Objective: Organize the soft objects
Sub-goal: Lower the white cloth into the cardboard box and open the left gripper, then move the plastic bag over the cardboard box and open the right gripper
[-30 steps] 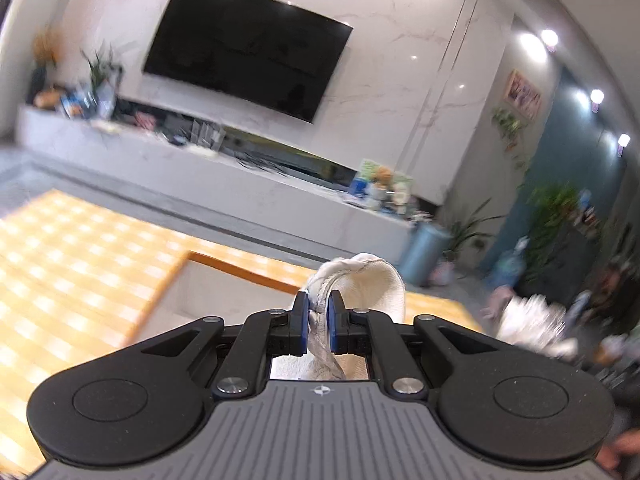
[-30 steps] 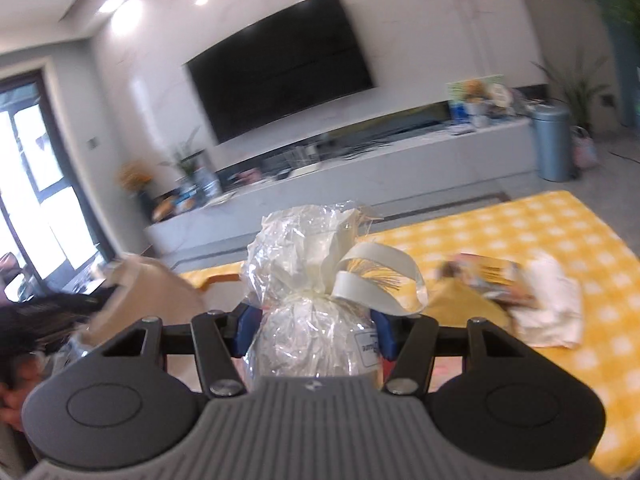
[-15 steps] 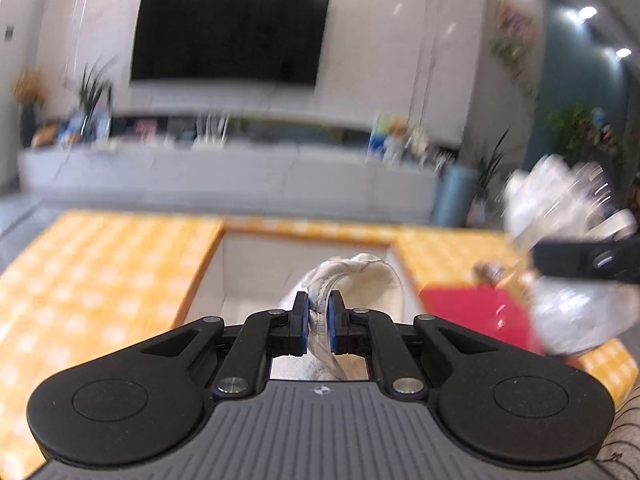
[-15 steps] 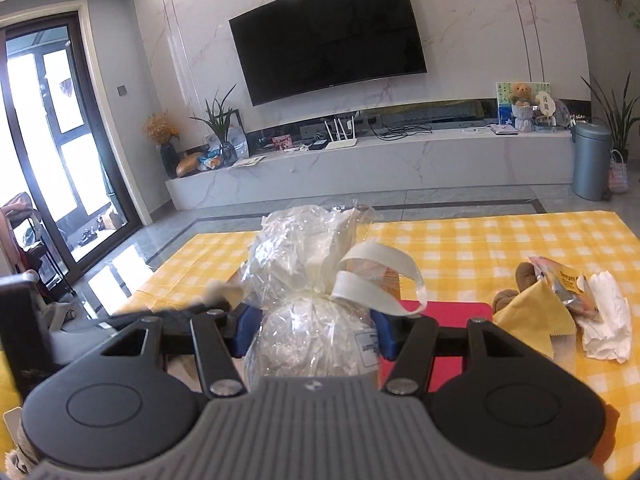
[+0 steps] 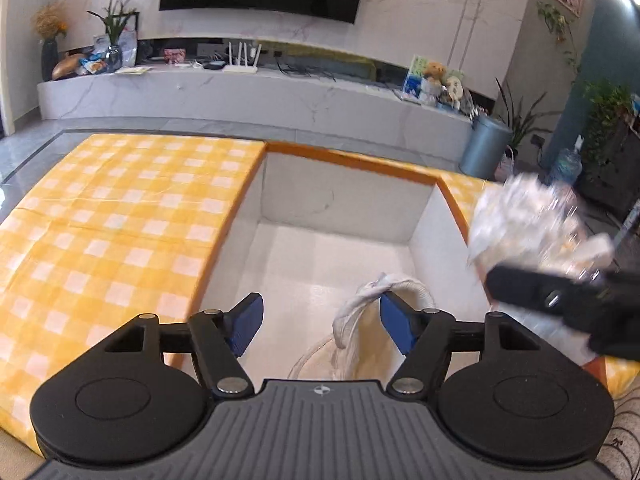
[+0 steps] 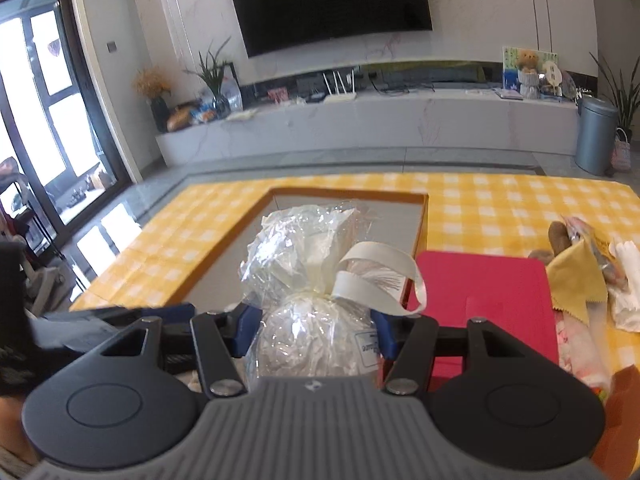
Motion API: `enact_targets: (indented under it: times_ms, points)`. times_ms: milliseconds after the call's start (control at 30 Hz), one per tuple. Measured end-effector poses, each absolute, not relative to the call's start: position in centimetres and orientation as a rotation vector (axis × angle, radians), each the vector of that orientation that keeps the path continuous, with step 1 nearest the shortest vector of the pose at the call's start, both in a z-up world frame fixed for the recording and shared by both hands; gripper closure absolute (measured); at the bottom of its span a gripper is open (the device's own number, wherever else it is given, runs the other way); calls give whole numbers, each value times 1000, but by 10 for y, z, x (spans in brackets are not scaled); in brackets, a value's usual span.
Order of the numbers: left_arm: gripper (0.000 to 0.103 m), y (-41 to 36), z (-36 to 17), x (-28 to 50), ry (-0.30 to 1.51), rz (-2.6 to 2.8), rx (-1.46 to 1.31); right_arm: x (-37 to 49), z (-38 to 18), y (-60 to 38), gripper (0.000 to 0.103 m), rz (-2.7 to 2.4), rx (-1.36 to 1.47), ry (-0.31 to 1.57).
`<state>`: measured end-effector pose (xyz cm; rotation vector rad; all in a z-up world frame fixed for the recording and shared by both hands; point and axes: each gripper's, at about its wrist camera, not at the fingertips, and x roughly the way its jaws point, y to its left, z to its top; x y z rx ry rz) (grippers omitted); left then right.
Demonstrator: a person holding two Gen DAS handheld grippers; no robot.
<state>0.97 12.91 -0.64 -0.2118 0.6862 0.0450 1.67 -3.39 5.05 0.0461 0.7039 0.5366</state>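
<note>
An open box [image 5: 340, 196] with an orange rim and white inner walls sits sunk in the yellow checked tabletop. My left gripper [image 5: 320, 308] hangs over it, tilted down, and its jaws are opening. A white cloth [image 5: 360, 316] lies loose between them, close to the right finger and drooping into the box. My right gripper [image 6: 314, 324] is shut on a cellophane-wrapped bundle [image 6: 304, 248] tied with a cream ribbon, held at the box's near right edge. In the left wrist view the same bundle [image 5: 528, 224] shows blurred at the right.
A flat red lid [image 6: 480, 292] lies right of the box [image 6: 348, 196]. Past it are a yellow cloth [image 6: 572, 280], a brown plush toy [image 6: 560, 236] and a white cloth [image 6: 628, 280]. The checked cover [image 5: 120, 220] spreads left of the box.
The left jaws, shut on the white cloth before, now stand apart and the gripper has dipped toward the box. The right gripper has carried the bundle over to the box's edge.
</note>
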Motion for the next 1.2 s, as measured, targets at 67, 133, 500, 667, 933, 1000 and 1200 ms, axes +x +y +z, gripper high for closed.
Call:
enact_targets:
  times_ms: [67, 133, 500, 667, 933, 1000, 1200]
  points:
    - [24, 136, 2, 6, 650, 53, -236, 20, 48, -31, 46, 530, 36, 713]
    - [24, 147, 12, -1, 613, 44, -291, 22, 46, -29, 46, 531, 31, 722]
    - [18, 189, 15, -5, 536, 144, -412, 27, 58, 4, 46, 583, -16, 723]
    - [17, 199, 13, -7, 498, 226, -419, 45, 29, 52, 46, 640, -23, 861]
    - [15, 209, 9, -8, 500, 218, -450, 67, -14, 89, 45, 626, -73, 976]
    - [15, 212, 6, -8, 504, 226, -464, 72, -17, 86, 39, 612, -39, 993]
    - [15, 222, -8, -2, 549, 256, -499, 76, -11, 85, 28, 623, 31, 1015]
